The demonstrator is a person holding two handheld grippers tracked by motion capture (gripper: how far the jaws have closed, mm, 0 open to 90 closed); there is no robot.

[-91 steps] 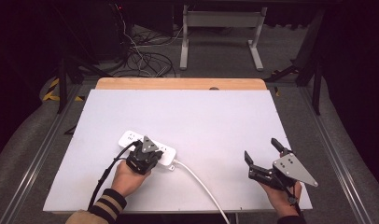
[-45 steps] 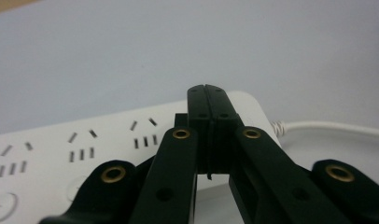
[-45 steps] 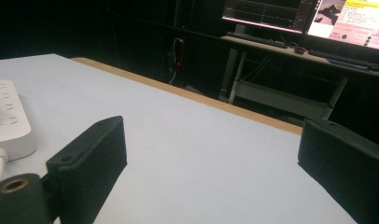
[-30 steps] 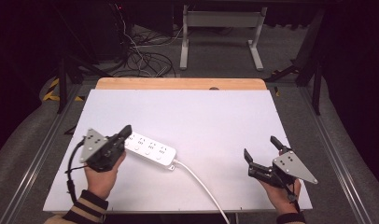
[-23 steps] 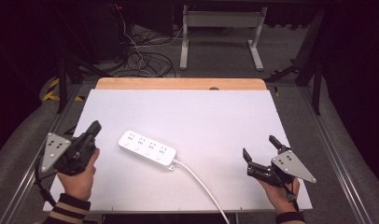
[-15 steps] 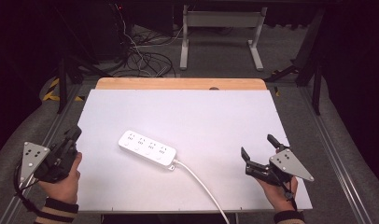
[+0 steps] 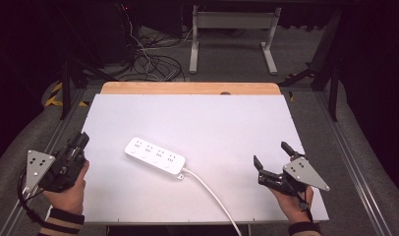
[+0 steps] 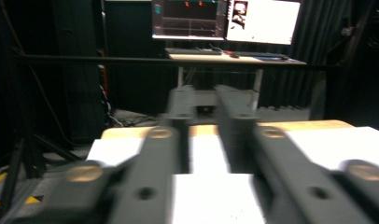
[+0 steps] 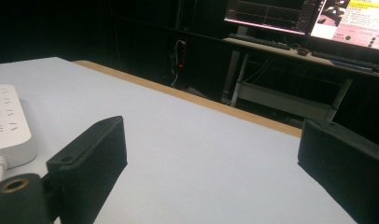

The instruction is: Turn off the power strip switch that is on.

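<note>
High view: the white power strip [image 7: 155, 157] lies left of centre on the worktop [image 7: 227, 118], its cable [image 7: 213, 196] running off toward the bottom edge of the frame. The left gripper [image 7: 79, 142] sits at the lower left, off the worktop's edge, jaws nearly together and empty. The right gripper [image 7: 271, 160] hovers at the lower right, spread wide and holding nothing. To do the step well, I judge the nearer gripper should approach the strip across its narrow width, jaws opened first and kept clear of the cable.

Left gripper view: blurred; the jaws leave a slim gap.

Right gripper view: wide-apart jaws frame bare worktop; the strip [image 9: 8, 126] is cut off at the left edge.
</note>
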